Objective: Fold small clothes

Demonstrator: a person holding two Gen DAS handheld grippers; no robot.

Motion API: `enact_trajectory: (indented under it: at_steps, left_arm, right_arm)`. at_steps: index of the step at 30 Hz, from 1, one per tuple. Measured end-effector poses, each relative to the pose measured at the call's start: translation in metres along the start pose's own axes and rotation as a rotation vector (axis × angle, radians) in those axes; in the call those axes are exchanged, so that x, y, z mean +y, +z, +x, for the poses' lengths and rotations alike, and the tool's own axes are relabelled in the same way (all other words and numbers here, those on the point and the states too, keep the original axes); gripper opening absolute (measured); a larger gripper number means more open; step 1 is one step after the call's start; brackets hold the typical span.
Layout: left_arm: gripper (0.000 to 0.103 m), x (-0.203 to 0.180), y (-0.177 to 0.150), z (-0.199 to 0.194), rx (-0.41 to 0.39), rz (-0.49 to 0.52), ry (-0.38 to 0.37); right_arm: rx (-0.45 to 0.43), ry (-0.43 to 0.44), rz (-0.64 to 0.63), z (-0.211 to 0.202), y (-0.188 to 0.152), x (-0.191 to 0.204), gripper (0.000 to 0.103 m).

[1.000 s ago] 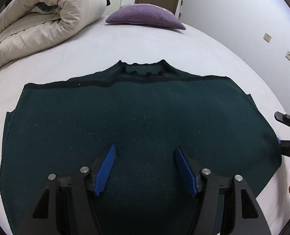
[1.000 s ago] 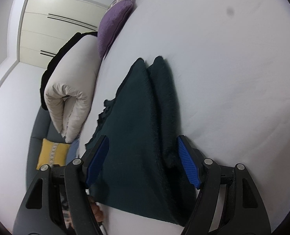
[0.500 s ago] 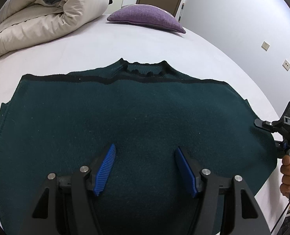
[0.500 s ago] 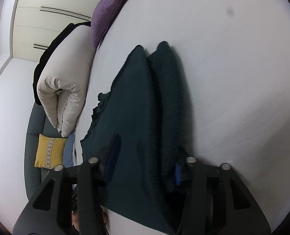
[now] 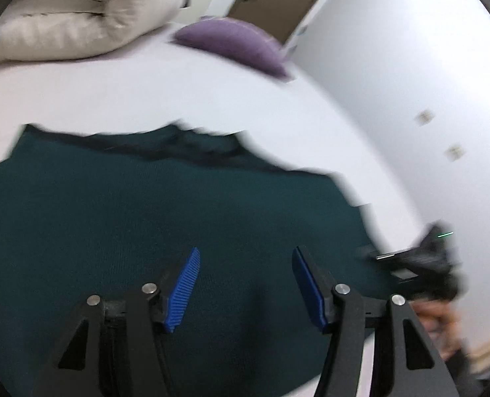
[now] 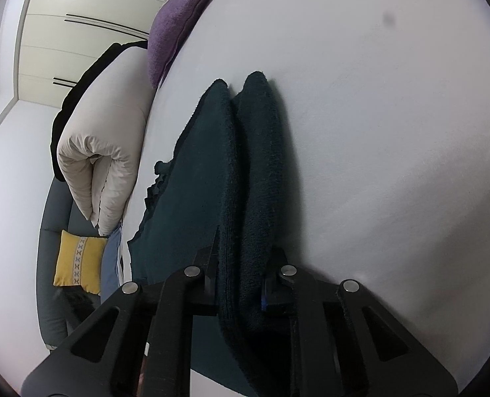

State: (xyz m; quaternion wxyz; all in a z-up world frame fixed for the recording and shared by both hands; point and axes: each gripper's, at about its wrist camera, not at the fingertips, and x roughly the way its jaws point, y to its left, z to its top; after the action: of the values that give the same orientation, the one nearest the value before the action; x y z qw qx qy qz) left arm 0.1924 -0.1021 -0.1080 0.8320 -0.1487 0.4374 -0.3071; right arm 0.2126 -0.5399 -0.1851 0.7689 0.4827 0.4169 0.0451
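A dark green knitted sweater (image 5: pixel 145 205) lies flat on the white bed (image 5: pixel 145 99), collar toward the far side. My left gripper (image 5: pixel 245 281) hovers open over its lower middle, blue pads apart and empty. The view is blurred by motion. My right gripper (image 6: pixel 240 281) is shut on the sweater's folded right edge (image 6: pixel 245 172), pinching the doubled thick fabric. It also shows in the left wrist view (image 5: pixel 420 258) at the sweater's right side, with the hand behind it.
A rolled beige duvet (image 5: pixel 79 16) and a purple pillow (image 5: pixel 231 46) lie at the far end of the bed. A white wall (image 5: pixel 410 82) runs along the right. A grey sofa with a yellow cushion (image 6: pixel 78 261) stands beyond the bed.
My right gripper has closed on the sweater's right edge. My left gripper has shifted over the sweater, staying open; its view is now blurred.
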Motion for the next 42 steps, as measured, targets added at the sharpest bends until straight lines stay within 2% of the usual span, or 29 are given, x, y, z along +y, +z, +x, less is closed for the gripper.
enact_trajectory:
  at_steps: [2, 3, 5, 7, 8, 12, 15, 18, 22, 23, 24, 25, 26, 27, 28, 29, 30, 32, 34, 42]
  left_arm:
    - [0.062, -0.001, 0.004, 0.011, 0.024, -0.057, -0.156]
    - [0.062, 0.004, 0.005, 0.019, 0.038, -0.097, -0.186]
    - [0.062, 0.023, 0.005, 0.036, 0.066, -0.172, -0.163]
    - [0.046, 0.047, 0.001, 0.046, 0.079, -0.247, -0.174]
    - [0.032, 0.057, 0.000, 0.047, 0.084, -0.263, -0.178]
    - [0.011, 0.066, -0.003, 0.050, 0.103, -0.255, -0.176]
    - [0.004, 0.075, -0.007, 0.054, 0.103, -0.290, -0.187]
    - [0.004, 0.078, -0.005, 0.055, 0.108, -0.277, -0.199]
    - [0.003, 0.079, -0.006, 0.053, 0.106, -0.295, -0.224]
    - [0.008, 0.082, -0.006, 0.049, 0.094, -0.317, -0.244]
    - [0.021, 0.086, -0.006, 0.042, 0.073, -0.345, -0.280]
    - [0.029, 0.090, -0.005, 0.034, 0.052, -0.365, -0.309]
    - [0.043, 0.097, -0.005, 0.022, 0.012, -0.403, -0.350]
    - [0.056, 0.104, -0.006, 0.013, -0.016, -0.433, -0.373]
    - [0.064, 0.108, -0.006, 0.007, -0.032, -0.453, -0.380]
    - [0.079, 0.116, -0.002, -0.004, -0.055, -0.479, -0.355]
    - [0.079, 0.120, -0.001, -0.010, -0.070, -0.490, -0.338]
    - [0.086, 0.132, 0.000, -0.019, -0.083, -0.526, -0.378]
    - [0.090, 0.138, -0.001, -0.022, -0.085, -0.562, -0.385]
    - [0.091, 0.119, 0.007, -0.002, 0.022, -0.537, -0.393]
  right_arm:
    - [-0.002, 0.005, 0.003, 0.001, 0.000, -0.001, 0.013]
    - [-0.004, 0.007, 0.003, 0.001, 0.000, -0.001, 0.013]
    - [-0.003, 0.007, 0.003, 0.002, 0.001, -0.001, 0.013]
    - [-0.003, 0.006, 0.004, 0.002, 0.001, 0.000, 0.013]
    - [-0.003, 0.002, -0.001, 0.002, 0.001, 0.001, 0.013]
    - [-0.026, -0.035, -0.035, 0.003, -0.001, 0.008, 0.013]
    - [-0.060, -0.105, -0.072, 0.002, -0.006, 0.021, 0.013]
    - [-0.080, -0.199, -0.129, 0.002, -0.009, 0.041, 0.013]
    - [-0.103, -0.359, -0.305, 0.010, -0.024, 0.103, 0.012]
    - [-0.104, -0.389, -0.396, 0.016, -0.034, 0.131, 0.012]
    - [-0.094, -0.400, -0.521, 0.024, -0.050, 0.167, 0.012]
    - [-0.071, -0.382, -0.635, 0.034, -0.068, 0.198, 0.012]
    - [-0.020, -0.348, -0.786, 0.049, -0.095, 0.236, 0.012]
    - [0.009, -0.344, -0.879, 0.060, -0.114, 0.255, 0.012]
    - [0.046, -0.344, -0.983, 0.076, -0.136, 0.273, 0.012]
    - [0.085, -0.350, -1.034, 0.091, -0.149, 0.281, 0.012]
    - [0.105, -0.357, -1.048, 0.101, -0.155, 0.284, 0.012]
    - [0.121, -0.363, -1.029, 0.115, -0.159, 0.281, 0.012]
    - [0.126, -0.362, -1.006, 0.120, -0.157, 0.275, 0.012]
    - [0.130, -0.374, -1.043, 0.129, -0.169, 0.262, 0.012]
